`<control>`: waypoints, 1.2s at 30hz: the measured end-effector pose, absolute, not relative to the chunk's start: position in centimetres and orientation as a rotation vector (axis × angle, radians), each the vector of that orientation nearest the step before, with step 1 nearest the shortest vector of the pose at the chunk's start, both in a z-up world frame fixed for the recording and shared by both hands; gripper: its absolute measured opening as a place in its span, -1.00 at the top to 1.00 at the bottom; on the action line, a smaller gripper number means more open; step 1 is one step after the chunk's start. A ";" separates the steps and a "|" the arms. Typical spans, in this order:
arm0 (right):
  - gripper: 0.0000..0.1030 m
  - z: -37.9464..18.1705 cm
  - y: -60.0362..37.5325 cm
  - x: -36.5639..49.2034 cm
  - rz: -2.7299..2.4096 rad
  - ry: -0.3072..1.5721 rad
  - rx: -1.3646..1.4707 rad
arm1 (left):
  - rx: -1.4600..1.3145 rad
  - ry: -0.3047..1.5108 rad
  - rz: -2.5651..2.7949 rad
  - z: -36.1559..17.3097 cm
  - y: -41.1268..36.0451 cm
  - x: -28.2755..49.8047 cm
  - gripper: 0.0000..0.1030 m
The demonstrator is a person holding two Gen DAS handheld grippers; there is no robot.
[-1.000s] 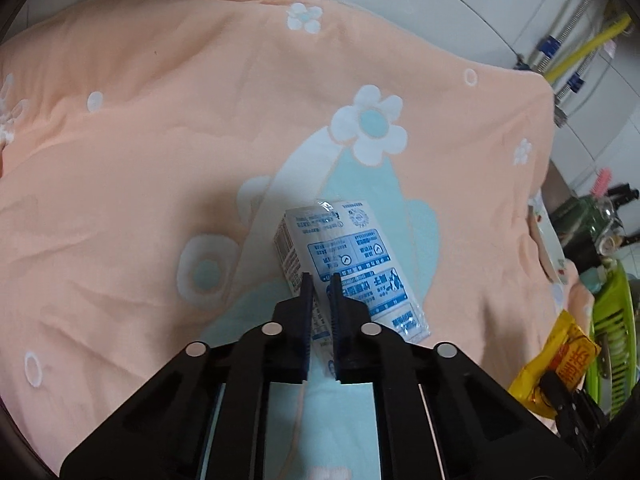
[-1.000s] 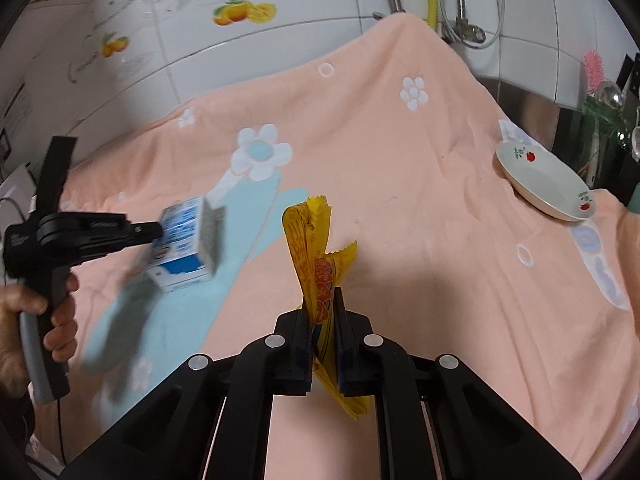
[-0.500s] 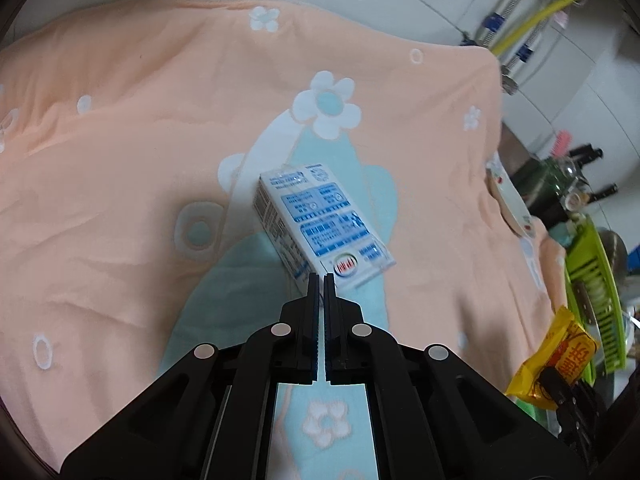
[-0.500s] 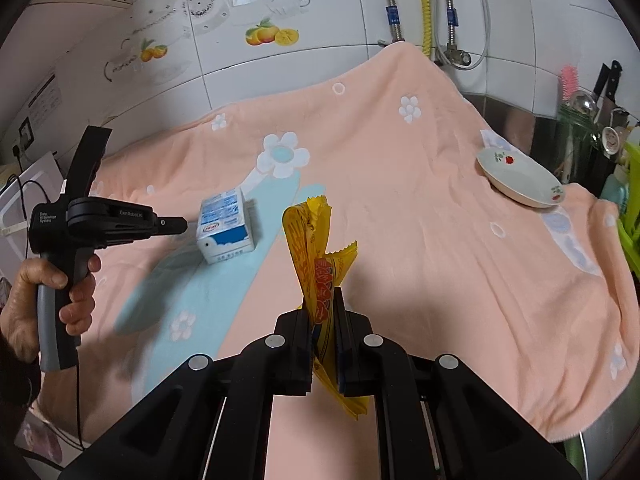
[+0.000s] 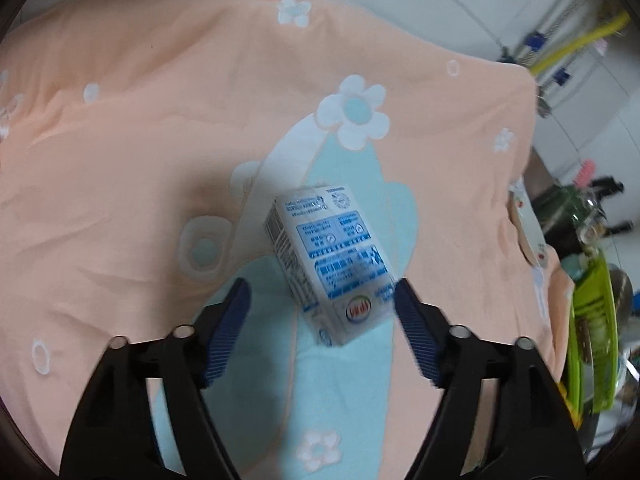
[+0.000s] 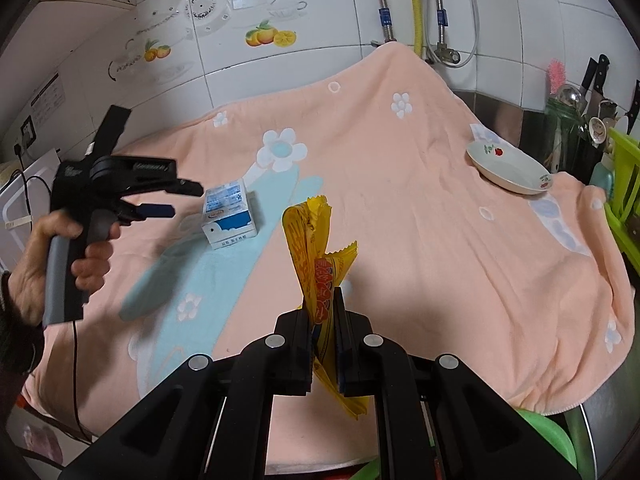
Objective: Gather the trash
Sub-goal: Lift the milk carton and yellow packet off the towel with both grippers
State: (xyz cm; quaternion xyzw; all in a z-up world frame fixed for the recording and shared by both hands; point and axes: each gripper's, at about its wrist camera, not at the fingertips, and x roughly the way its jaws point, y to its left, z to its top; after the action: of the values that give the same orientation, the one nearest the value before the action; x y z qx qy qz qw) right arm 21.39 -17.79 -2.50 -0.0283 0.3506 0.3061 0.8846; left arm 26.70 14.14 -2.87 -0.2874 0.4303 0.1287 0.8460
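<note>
A small white and blue milk carton (image 5: pixel 332 264) lies on its side on the peach flowered towel (image 5: pixel 132 132). My left gripper (image 5: pixel 322 300) is open, its blue-padded fingers (image 5: pixel 228 328) on either side of the carton's near end, not touching it. In the right wrist view the carton (image 6: pixel 228 216) lies left of centre with the left gripper (image 6: pixel 180 200) just left of it. My right gripper (image 6: pixel 323 312) is shut on a crumpled yellow snack wrapper (image 6: pixel 316 256), held above the towel.
A white dish with red flowers (image 6: pixel 508 168) sits on the towel at the far right. A green rack (image 5: pixel 592 340), a knife holder (image 6: pixel 588 120) and utensils stand beyond the right edge. Tiled wall and pipes (image 6: pixel 416 8) lie behind. A green bin rim (image 6: pixel 548 440) shows below the front edge.
My left gripper has opened wide and now straddles the carton's near end; it was shut a second ago. My right gripper has drawn back and up, still holding the wrapper.
</note>
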 end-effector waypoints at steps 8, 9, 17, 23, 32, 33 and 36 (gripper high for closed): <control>0.84 -4.3 -17.8 22.4 0.648 0.768 -0.050 | -0.624 0.960 0.381 -4.6 13.6 31.1 -0.67; 0.84 -4.6 -17.8 22.6 0.648 0.774 -0.049 | -0.623 0.964 0.398 -4.8 13.5 31.5 -0.67; 0.84 -6.2 -18.3 22.7 0.643 0.806 -0.039 | -0.613 1.011 0.405 -6.7 12.9 32.6 -0.52; 0.84 -5.8 -19.7 21.4 0.634 0.803 -0.007 | -0.587 0.993 0.314 -5.7 11.8 30.7 -0.32; 0.84 -4.5 -21.9 17.2 0.596 0.767 0.023 | -0.535 0.935 0.124 -2.8 8.3 24.5 -0.30; 0.84 -4.4 -22.1 16.7 0.590 0.763 0.026 | -0.532 0.929 0.103 -2.6 7.9 23.5 -0.30; 0.84 -3.9 -23.2 14.9 0.568 0.748 0.043 | -0.530 0.904 0.046 -1.6 7.1 21.2 -0.30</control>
State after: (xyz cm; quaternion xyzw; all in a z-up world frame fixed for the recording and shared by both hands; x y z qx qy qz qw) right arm 14.91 -23.15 -3.90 0.0208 0.3606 0.2739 0.8914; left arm 21.24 7.08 -1.63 -0.2532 0.4315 0.0220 0.8655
